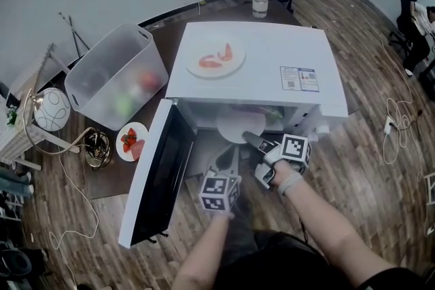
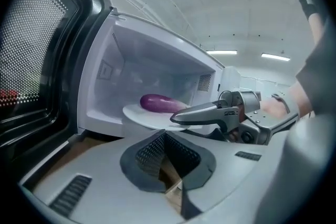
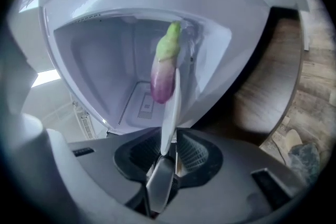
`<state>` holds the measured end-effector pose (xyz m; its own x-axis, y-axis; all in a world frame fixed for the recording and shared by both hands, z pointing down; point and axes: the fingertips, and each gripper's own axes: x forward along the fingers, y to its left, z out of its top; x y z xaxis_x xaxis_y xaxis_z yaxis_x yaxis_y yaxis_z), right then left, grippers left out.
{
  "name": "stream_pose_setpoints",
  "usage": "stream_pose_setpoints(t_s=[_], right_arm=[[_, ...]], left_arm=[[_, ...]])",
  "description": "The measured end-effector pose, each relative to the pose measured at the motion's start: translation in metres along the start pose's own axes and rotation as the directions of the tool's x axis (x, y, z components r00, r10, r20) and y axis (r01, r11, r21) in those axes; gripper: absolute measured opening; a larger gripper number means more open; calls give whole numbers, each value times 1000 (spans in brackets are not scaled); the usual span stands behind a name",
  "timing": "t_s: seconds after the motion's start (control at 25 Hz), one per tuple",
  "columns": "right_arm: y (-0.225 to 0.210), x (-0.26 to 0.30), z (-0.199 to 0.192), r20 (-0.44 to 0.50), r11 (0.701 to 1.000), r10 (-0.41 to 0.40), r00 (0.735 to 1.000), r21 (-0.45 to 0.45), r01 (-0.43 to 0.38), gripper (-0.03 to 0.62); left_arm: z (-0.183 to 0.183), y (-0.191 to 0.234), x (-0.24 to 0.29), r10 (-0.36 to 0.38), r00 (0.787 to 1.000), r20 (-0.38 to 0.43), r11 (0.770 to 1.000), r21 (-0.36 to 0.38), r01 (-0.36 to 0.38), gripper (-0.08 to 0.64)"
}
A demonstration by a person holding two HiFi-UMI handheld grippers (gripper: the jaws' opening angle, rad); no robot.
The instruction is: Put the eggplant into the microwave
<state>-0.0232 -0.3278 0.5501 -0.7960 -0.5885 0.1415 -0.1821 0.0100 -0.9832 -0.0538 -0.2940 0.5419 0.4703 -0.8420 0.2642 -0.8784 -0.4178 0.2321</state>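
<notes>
The white microwave stands open, its door swung out to the left. A purple eggplant with a green stem end lies on a white plate that sits in the oven's mouth, its near rim sticking out. My right gripper is open, with the plate's rim between its jaws; its upper finger reaches over the plate. My left gripper is shut on nothing, just in front of the opening and left of the right gripper.
On top of the microwave rests a plate of red food. A clear plastic bin and a small dish of strawberries stand to the left. A bottle stands behind. Cables trail over the wooden floor.
</notes>
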Motion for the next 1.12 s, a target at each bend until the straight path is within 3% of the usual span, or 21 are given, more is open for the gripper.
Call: stream_pose_setpoints(t_s=[0.28, 0.4, 0.56, 0.64, 0.68, 0.84, 1.0, 1.12], right_arm=[[6, -8, -1, -27, 999, 12, 1000, -46, -13, 106], [8, -16, -5, -66, 990, -10, 998, -140, 1, 117], [2, -30, -8, -102, 953, -104, 989, -295, 70, 117], [-1, -32, -9, -112, 912, -161, 981, -397, 104, 97], [-2, -32, -10, -115, 884, -189, 975, -452, 118, 58], [-2, -29, -15, -113, 771, -263, 958, -621, 139, 6], [0, -25, -14, -80, 639, -323, 943, -753, 155, 6], [2, -23, -14, -64, 611, -333, 941, -775, 164, 3]], left_arm=[[1, -5, 8, 0, 1000, -3, 1000, -11, 0, -8], [1, -5, 9, 1, 1000, -4, 1000, -13, -1, -8], [3, -3, 9, 4, 1000, -7, 1000, -13, -4, -8], [4, -2, 9, 5, 1000, -7, 1000, -9, -5, -8], [4, -2, 9, 6, 1000, -7, 1000, -9, -6, -8], [4, -1, 9, 7, 1000, -8, 1000, -10, -7, -8], [4, -4, 10, -4, 1000, -10, 1000, -13, 4, -8], [3, -5, 11, -12, 1000, -10, 1000, -18, 11, -8]])
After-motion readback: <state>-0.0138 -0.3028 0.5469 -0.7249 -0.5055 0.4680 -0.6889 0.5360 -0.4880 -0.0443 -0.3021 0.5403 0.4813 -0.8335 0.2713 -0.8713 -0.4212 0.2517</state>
